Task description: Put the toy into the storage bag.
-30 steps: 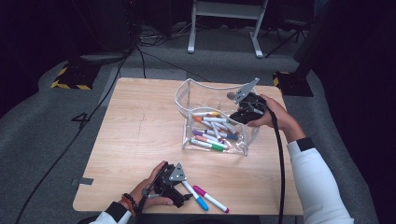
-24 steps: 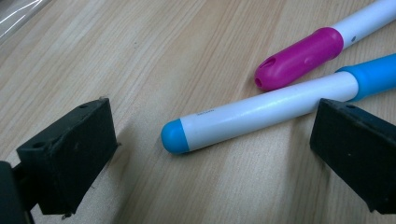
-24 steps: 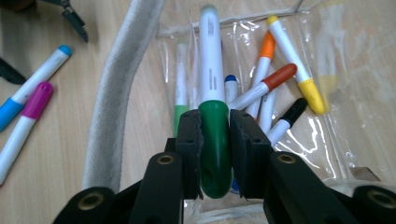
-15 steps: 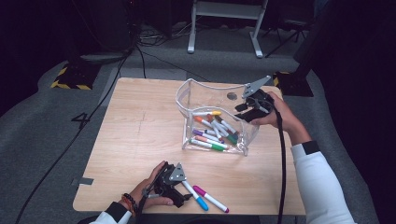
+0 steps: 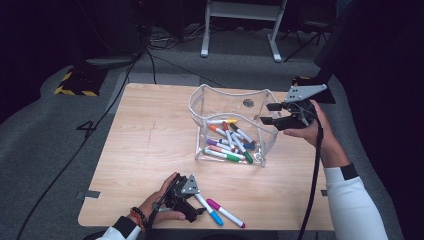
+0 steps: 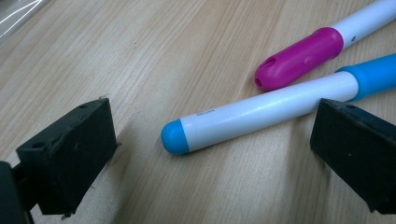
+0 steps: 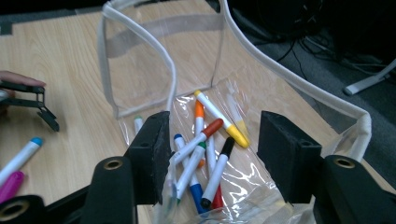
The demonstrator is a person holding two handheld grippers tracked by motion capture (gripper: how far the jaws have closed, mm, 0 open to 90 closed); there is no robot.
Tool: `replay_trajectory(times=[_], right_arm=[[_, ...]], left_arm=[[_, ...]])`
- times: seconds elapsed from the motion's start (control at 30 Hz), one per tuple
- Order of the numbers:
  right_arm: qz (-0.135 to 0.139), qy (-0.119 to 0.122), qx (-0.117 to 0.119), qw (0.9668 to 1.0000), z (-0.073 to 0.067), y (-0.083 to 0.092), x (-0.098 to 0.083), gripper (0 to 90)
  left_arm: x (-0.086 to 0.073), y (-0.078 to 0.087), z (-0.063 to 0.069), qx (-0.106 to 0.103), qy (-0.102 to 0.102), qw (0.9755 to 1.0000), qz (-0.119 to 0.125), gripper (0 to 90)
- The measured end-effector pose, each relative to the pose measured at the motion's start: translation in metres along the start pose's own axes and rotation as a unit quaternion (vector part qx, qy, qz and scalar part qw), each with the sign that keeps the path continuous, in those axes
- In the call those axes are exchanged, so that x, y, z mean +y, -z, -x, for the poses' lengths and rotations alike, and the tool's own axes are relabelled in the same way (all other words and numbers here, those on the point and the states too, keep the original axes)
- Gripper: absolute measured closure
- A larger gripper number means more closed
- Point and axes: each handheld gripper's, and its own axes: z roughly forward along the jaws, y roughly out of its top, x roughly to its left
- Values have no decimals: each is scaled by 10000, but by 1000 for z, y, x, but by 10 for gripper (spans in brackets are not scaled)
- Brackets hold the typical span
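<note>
Most markers already lie in the clear pouch [image 5: 231, 107]; blue marker [image 6: 261, 111] and pink marker [image 6: 303, 58] remain at the table's near edge. Right gripper [image 5: 272, 114], empty, has just been opening at the pouch's right side; left gripper [image 6: 210, 144] gapes around the blue one, not gripping

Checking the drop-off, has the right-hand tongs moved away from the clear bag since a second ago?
Yes. The right tongs have drawn back rightward, off the clear bag, past its right rim, jaws just opened, empty.

A blue marker [image 5: 209, 210] and a pink marker [image 5: 225, 212] lie flat, side by side, on the wooden table near its front edge. Both have white bodies and their caps on. A clear plastic bag [image 5: 235, 105] stands open farther back, with many colored markers [image 5: 230, 141] piled inside.
</note>
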Motion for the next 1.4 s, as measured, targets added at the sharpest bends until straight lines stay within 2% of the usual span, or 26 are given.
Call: replay_trajectory(times=[0.1,0.37,0.4,0.63,0.73,0.83,1.0,1.07,1.23,1.4], right_arm=[[242,-49,-41,9997,-9,12,-6,428],[592,-5,-127,9982,-28,37,-22,369],[644,26,-200,9977,-34,43,-29,349],[793,-17,-238,9966,-57,46,-54,339],[753,-38,-185,9970,-71,38,-68,330],[541,84,-61,9985,-85,26,-81,324],[292,10,358,9989,-109,-2,-99,320],[152,67,523,9985,-121,-16,-106,320],[-53,215,937,9954,-148,-48,-113,320],[-144,301,1352,9903,-173,-72,-114,320]], left_arm=[[0,0,0,0,-2,10000,-2,6],[0,0,0,1,4,10000,-5,6],[0,0,0,1,-2,10000,-1,6],[0,0,0,1,0,10000,1,6],[0,0,0,5,4,10000,-7,6],[0,0,0,2,4,10000,-6,6],[0,0,0,3,4,10000,-5,6],[0,0,0,2,7,10000,-4,6],[0,0,0,4,7,10000,-7,6],[0,0,0,2,3,10000,-7,6]])
